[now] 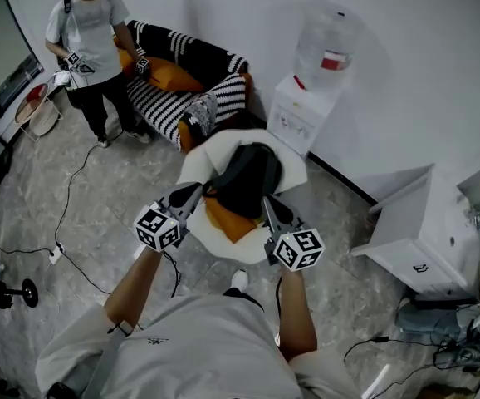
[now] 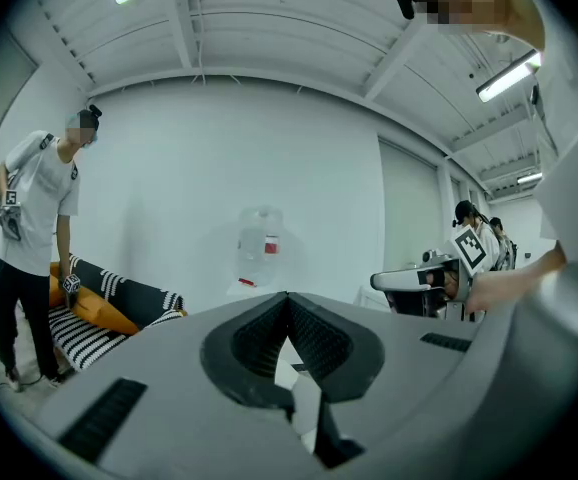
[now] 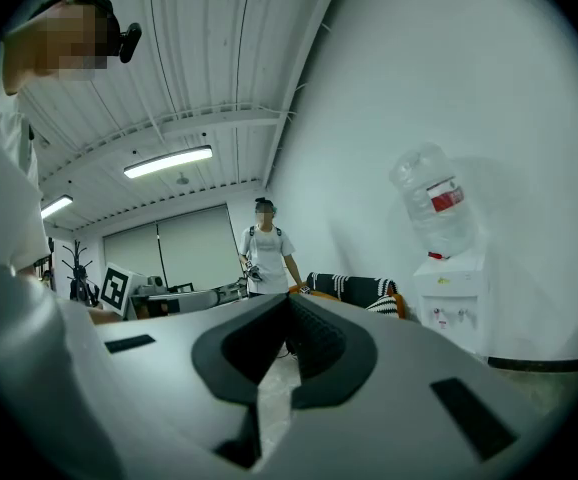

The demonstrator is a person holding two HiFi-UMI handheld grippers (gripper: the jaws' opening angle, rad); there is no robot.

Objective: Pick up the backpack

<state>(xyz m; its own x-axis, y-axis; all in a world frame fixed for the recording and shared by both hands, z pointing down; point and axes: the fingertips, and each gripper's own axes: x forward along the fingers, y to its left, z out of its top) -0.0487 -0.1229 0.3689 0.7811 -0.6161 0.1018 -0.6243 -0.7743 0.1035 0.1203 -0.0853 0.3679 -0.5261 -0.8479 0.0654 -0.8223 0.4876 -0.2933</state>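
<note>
The black backpack lies on a round white chair, with an orange cushion under its near side. My left gripper is shut and empty, its tip just left of the backpack's near edge. On the other side my right gripper is shut too, close to the backpack's right near edge. Whether either tip touches the bag cannot be told. In the left gripper view the jaws meet with nothing between them, as they do in the right gripper view. Neither gripper view shows the backpack.
A striped sofa with orange cushions stands behind the chair, a water dispenser to its right. Another person with grippers stands by the sofa. A white cabinet is at the right. Cables run over the floor.
</note>
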